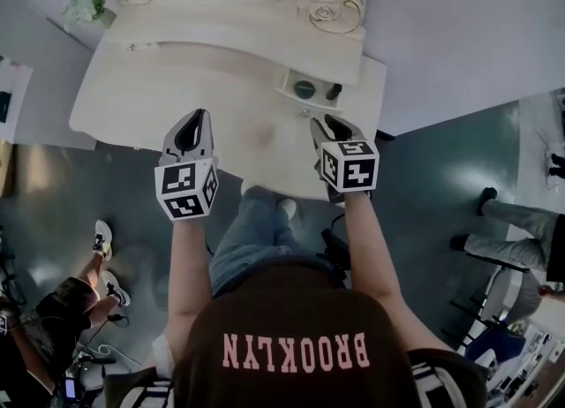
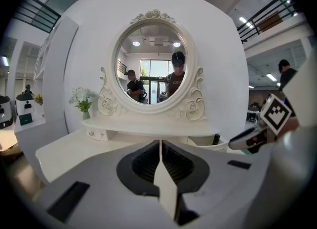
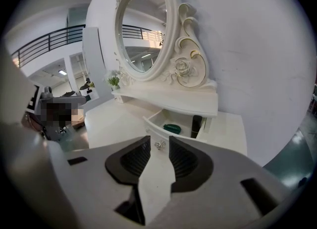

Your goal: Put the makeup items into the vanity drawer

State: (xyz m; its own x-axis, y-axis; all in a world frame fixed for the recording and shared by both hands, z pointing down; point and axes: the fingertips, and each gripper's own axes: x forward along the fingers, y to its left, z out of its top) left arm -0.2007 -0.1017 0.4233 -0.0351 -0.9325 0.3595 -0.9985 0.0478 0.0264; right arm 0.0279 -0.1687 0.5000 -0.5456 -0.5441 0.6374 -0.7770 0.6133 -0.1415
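The left gripper [image 2: 160,148] fills the foreground, its jaws nearly together with nothing between them. Straight ahead stands a white vanity [image 2: 74,148] with an ornate oval mirror [image 2: 152,62]. Flowers [image 2: 82,98] sit ahead left. The right gripper [image 2: 238,143] reaches in ahead right, near an open drawer [image 2: 205,143].

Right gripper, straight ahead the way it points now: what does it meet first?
Most likely the small knob on the open drawer front: it sits in line between the right gripper's parted jaws. How much gap remains is unclear.
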